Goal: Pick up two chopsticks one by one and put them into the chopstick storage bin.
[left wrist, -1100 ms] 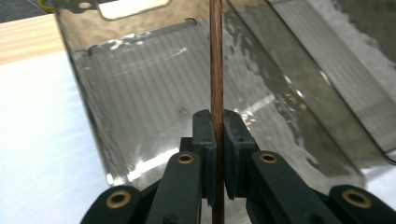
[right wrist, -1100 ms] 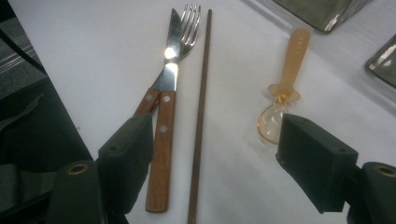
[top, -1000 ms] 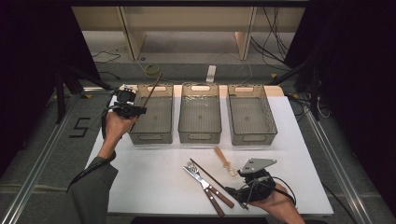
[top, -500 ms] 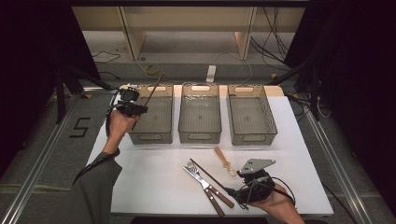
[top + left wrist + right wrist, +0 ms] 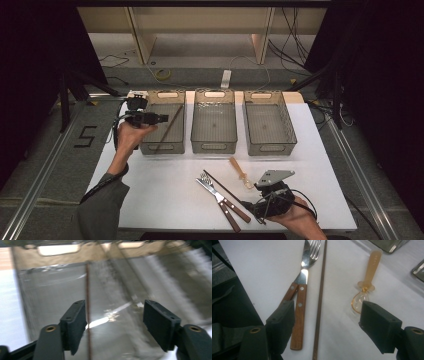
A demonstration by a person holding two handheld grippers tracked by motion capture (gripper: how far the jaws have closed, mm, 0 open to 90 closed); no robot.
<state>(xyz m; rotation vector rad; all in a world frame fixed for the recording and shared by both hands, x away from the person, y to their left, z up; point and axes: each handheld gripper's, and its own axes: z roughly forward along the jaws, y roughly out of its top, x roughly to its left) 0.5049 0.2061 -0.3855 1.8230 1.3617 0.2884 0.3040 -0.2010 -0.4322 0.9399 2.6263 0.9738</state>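
From the high view, a white bench (image 5: pixel 165 190) carries three clear bins in a row along its far side. The left gripper (image 5: pixel 161 118) hovers over the left bin (image 5: pixel 162 146), and a thin dark chopstick (image 5: pixel 168 129) lies inside that bin, its long axis running diagonally from near-left to far-right. The middle bin (image 5: pixel 213 146) and the right bin (image 5: pixel 267 148) look empty. Near the front edge, the right gripper (image 5: pixel 250 204) rests low on the bench, closest to the remaining cutlery: a second chopstick (image 5: pixel 227 188), a fork (image 5: pixel 209 185) and a knife (image 5: pixel 221 193) with wooden handles, and an amber spoon (image 5: pixel 239 171). This second chopstick lies just ahead of the right fingers, slanting away to the far-left.

In the left gripper view, the fingers (image 5: pixel 75 325) have just been opening and stand wide apart, gripping nothing. The chopstick (image 5: pixel 87 302) runs lengthwise beside the left finger, lying down in the bin.

In the right gripper view, the fingers (image 5: pixel 377 325) are spread wide and empty. The second chopstick (image 5: pixel 320 297) lies between them, pointing straight ahead along the gripper's line. The knife (image 5: pixel 298 315) and fork (image 5: pixel 308 258) sit left of it, the spoon (image 5: pixel 364 287) right.
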